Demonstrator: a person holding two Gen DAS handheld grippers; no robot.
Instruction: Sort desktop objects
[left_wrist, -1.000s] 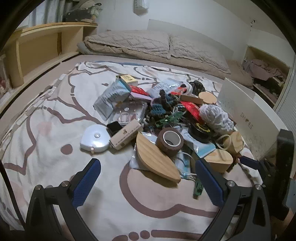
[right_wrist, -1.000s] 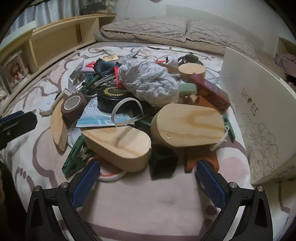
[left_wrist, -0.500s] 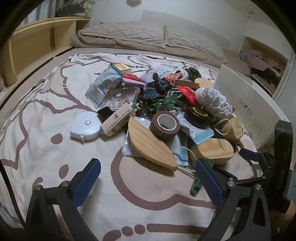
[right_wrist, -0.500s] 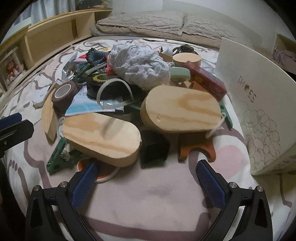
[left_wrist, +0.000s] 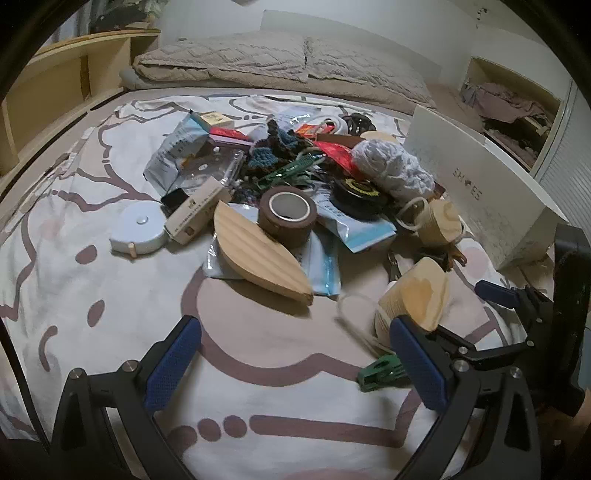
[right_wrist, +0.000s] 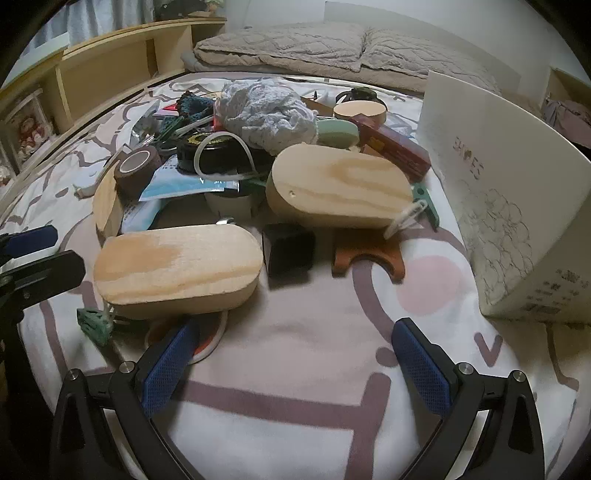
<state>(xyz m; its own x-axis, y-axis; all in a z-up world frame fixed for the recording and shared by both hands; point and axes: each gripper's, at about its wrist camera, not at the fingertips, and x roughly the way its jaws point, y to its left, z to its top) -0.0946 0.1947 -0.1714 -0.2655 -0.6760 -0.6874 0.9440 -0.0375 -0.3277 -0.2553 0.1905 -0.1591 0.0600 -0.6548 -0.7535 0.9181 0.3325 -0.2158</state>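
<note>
I have both grippers low over the near edge of the bed (right_wrist: 295, 369), facing a heap of small things that has not been sorted at all as far as I can judge. The right gripper (right_wrist: 295, 363) stands wide open and holds nothing. The left gripper (left_wrist: 295, 363) is just as wide and just as empty.

The piece I would take first is the near wooden oval block (right_wrist: 177, 271). From the right wrist view it lies ahead and to the left of my right gripper, with its long axis running left to right, across my line of approach. Its near edge sits just beyond my left fingertip (right_wrist: 168, 365), so the opening is not centred on it; I would need to shift left before closing. Across its short width the jaws look wide enough, though that is my estimate only.

From the left wrist view the same block (left_wrist: 413, 301) is off to the right, just past that gripper's right fingertip (left_wrist: 415, 360), and seen end-on. So it lies between the two grippers, near both, and I judge the right the better placed, since it meets the block broadside.

A green clip (right_wrist: 94, 323) and a white ring (right_wrist: 207, 339) lie touching or partly under the block's near side, and a black cube (right_wrist: 288, 249) sits just to its right. The second oval block (right_wrist: 340, 184) lies further back. The white box (right_wrist: 509, 192) stands upright to the right, well clear; I take it as a likely place to sort into.
</note>
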